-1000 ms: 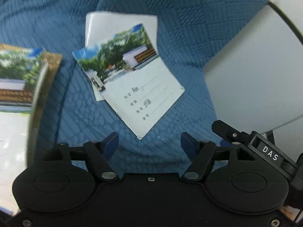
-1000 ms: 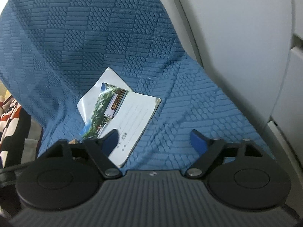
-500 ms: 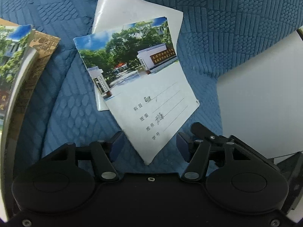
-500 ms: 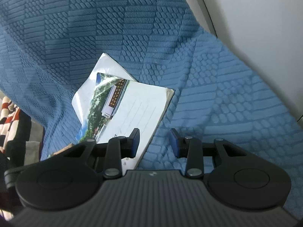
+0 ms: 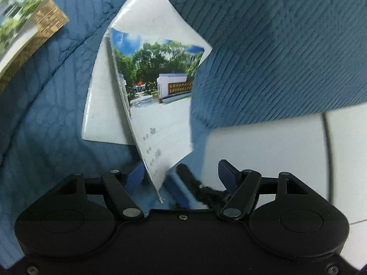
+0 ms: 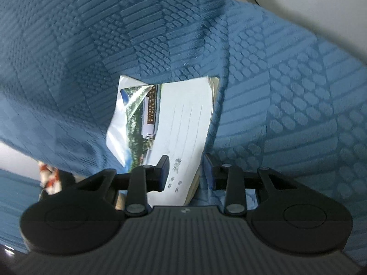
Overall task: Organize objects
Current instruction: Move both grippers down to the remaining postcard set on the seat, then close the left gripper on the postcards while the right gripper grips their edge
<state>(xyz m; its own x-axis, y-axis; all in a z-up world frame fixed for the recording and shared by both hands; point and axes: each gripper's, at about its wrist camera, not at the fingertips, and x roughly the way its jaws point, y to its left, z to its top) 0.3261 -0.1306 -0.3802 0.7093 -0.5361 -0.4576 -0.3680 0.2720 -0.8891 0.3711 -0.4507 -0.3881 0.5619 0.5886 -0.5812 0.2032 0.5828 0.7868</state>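
Note:
A thin notebook with a photo cover (image 5: pixel 160 91) lies askew on a plain white notebook (image 5: pixel 103 105) on the blue textured cover (image 5: pixel 275 57). Its near corner is tipped up. My right gripper (image 6: pixel 186 171) straddles that corner of the photo notebook (image 6: pixel 183 119), one finger over the cover and one beside the page edge; its jaws are closing and a gap still shows. My left gripper (image 5: pixel 181 176) is opening, with the same corner hanging between its fingers, touching neither pad. A dark finger (image 5: pixel 192 183) of the right gripper shows there too.
More notebooks (image 5: pixel 27 29) with the same photo cover and a brown one lie at the upper left. A smooth white panel (image 5: pixel 263 149) borders the blue cover on the right. Red and white patterned fabric (image 6: pixel 49 178) shows at the left.
Both grippers have come down close to the photo notebook and rolled. The right jaws have narrowed around its corner, and the notebook now tilts up off the white one.

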